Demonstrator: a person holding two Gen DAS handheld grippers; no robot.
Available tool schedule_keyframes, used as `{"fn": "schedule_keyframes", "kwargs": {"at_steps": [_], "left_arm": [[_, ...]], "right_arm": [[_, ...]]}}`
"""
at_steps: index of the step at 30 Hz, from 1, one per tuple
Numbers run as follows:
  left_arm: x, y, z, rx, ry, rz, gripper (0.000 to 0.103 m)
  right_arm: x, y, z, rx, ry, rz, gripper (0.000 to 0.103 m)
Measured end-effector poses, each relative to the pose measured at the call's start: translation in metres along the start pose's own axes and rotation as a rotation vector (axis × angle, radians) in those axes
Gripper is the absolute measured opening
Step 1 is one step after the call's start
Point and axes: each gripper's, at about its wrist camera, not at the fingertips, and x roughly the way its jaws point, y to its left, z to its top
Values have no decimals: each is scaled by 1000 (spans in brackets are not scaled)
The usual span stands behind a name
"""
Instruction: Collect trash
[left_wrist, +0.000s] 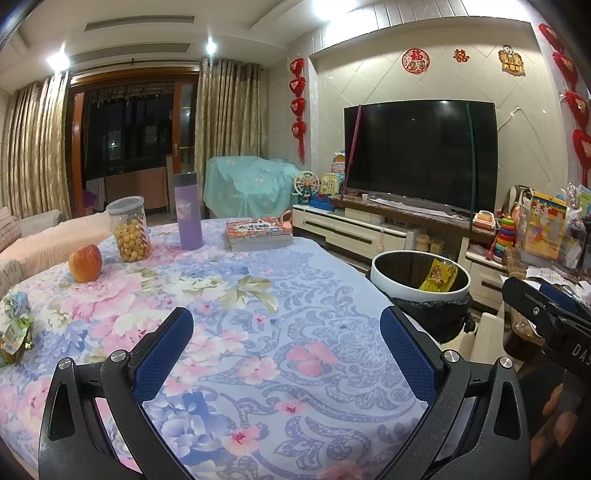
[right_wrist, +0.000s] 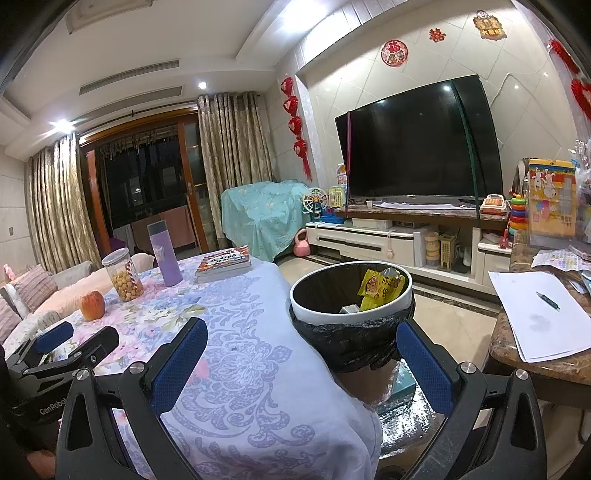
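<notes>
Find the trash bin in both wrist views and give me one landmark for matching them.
Left wrist view: the trash bin sits right of centre, past the table's right edge, beyond the right finger.
Right wrist view: the trash bin sits at centre, between the open fingers, beside the table.
Shared landmark: the yellow wrapper inside it.

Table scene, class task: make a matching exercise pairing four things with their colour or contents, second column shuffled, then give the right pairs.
Things:
1. apple
2. bottle
3. clear jar
4. trash bin

Descriptions:
A. lined with a black bag, yellow wrapper inside
B. purple
C. red and yellow
D. holds yellow balls

Pairs: 1-C, 2-B, 3-D, 4-A
</notes>
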Motion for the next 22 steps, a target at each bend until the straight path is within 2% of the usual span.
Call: {"fn": "schedule_keyframes", "kwargs": {"at_steps": [22], "left_arm": [[15, 3, 2, -2, 42, -13, 103]], "right_arm": [[12, 3, -3, 24, 47, 9, 103]]}}
